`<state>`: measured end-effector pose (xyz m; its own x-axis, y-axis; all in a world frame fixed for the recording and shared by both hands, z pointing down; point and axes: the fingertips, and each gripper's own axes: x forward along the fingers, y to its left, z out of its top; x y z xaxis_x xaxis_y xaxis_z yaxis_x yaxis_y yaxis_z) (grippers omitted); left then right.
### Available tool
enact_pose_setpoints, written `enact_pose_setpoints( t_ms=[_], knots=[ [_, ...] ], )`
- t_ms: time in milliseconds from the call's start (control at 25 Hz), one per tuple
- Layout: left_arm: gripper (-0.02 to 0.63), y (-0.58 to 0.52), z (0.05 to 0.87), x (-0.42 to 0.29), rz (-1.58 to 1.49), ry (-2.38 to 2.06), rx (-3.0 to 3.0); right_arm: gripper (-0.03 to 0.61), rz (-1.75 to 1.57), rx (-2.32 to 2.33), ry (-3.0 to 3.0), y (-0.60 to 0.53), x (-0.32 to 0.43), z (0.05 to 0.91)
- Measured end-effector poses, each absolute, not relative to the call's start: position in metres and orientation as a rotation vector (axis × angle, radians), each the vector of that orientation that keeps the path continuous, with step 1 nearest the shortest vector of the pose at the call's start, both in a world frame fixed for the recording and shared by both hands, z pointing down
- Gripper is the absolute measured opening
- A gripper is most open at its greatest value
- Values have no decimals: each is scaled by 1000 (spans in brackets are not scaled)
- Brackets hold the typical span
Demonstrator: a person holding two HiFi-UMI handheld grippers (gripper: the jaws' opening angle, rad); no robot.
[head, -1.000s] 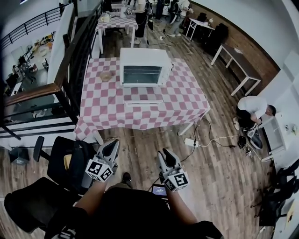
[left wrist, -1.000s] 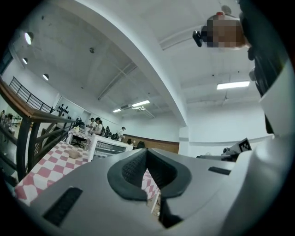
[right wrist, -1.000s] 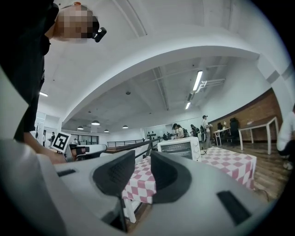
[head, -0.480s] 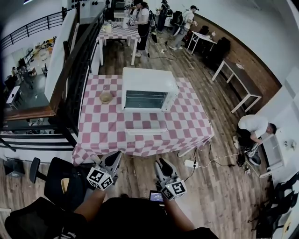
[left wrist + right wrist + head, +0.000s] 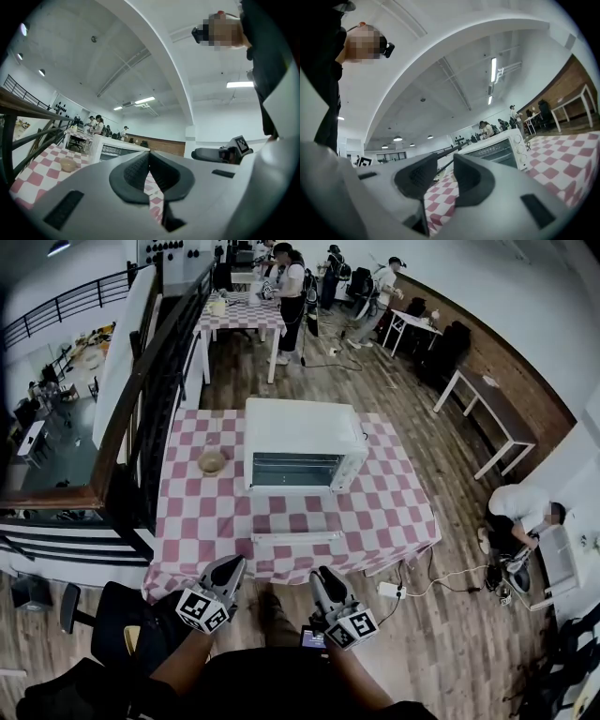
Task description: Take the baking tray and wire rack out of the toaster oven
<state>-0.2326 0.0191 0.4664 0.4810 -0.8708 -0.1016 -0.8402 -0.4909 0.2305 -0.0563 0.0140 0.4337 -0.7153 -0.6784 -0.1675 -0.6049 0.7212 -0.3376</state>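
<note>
The white toaster oven (image 5: 300,446) stands mid-table on the red-and-white checked cloth (image 5: 394,512). Its glass door hangs open toward me, with its white handle bar (image 5: 295,537) near the table's front edge. The oven's inside is dim, and I cannot make out the tray or rack. My left gripper (image 5: 228,568) is held in front of the table's near edge, its pads touching at the tips with nothing in them. My right gripper (image 5: 324,576) is beside it, open and empty. The oven (image 5: 117,149) shows ahead in the left gripper view, and the oven (image 5: 497,150) also shows in the right gripper view.
A small tan bowl (image 5: 212,461) sits on the cloth left of the oven. A black railing (image 5: 141,409) runs along the left. An office chair (image 5: 103,615) is at lower left. A power strip and cables (image 5: 389,590) lie on the floor right. A person (image 5: 525,507) crouches far right.
The table and oven have come closer and sit lower in the head view. Both grippers now stand just short of the table's front edge, their jaws as before.
</note>
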Motion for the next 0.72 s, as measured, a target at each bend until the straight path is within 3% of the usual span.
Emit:
enact_pose_setpoints(
  t_ms=[720],
  knots=[
    [-7,-152,463,-267,-240,-1726,2452,107,-1104,-792,2203,-243,-63,496]
  ],
)
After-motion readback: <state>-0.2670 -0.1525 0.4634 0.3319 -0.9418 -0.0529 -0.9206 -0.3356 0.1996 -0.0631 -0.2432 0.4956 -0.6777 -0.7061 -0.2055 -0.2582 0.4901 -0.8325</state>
